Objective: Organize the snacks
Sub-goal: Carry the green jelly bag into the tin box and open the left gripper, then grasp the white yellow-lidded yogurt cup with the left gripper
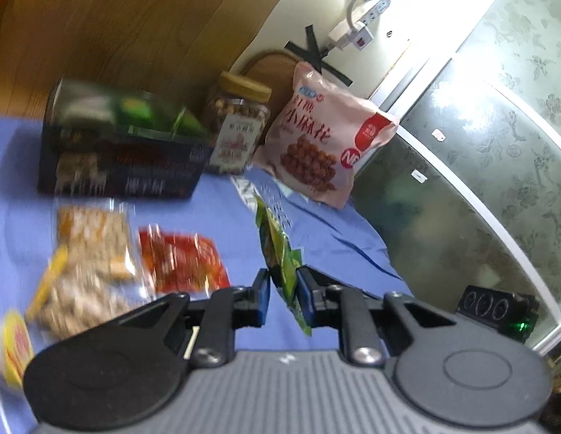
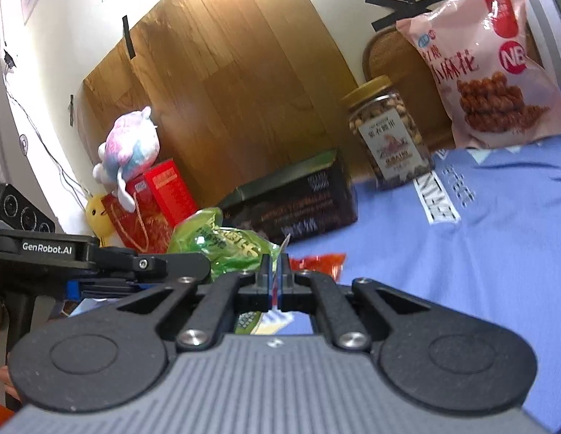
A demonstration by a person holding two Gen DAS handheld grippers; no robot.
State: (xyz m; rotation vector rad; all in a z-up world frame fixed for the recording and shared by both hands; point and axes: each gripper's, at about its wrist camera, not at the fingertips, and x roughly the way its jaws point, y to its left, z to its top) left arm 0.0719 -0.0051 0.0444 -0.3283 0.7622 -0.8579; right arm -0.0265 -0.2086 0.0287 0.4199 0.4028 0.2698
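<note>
both grippers clench the same green snack pouch (image 1: 280, 253), held up off the blue cloth on the counter (image 1: 316, 238): left gripper (image 1: 283, 291) pinches its lower part, right gripper (image 2: 275, 271) nips a thin corner/seal edge. risk: w/ two grips on one slick film pack, pulling apart could tear the seal or slip the thin right-hand pinch, dropping it onto the red packet (image 1: 182, 260) at about 9 o'clock of it in the left view. in the left view the pouch is edge-on, long axis running 12 to 6 o'clock, top leaning slightly to 11. the dark box (image 1: 117, 159) and pink bag (image 1: 316, 137) sit well apart at the back.
</note>
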